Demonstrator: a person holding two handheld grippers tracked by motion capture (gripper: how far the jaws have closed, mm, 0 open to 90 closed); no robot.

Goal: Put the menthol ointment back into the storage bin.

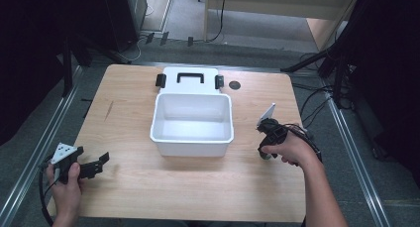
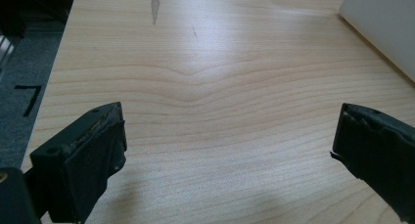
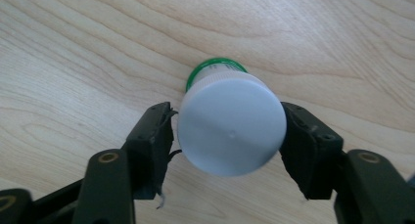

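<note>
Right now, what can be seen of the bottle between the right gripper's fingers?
The bottle is small, with a broad white, plastic-looking cap facing the right gripper view's camera and a green band just below it. It stands upright on the wooden table, right of the white bin. The right gripper is closed on the cap, both fingers pressing its sides.

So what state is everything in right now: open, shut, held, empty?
Bin: open, empty.
Lid: off, flat behind the bin.
Bottle: capped, gripped at the cap.
Right gripper: shut on the bottle.
Left gripper: open, holding nothing.
</note>
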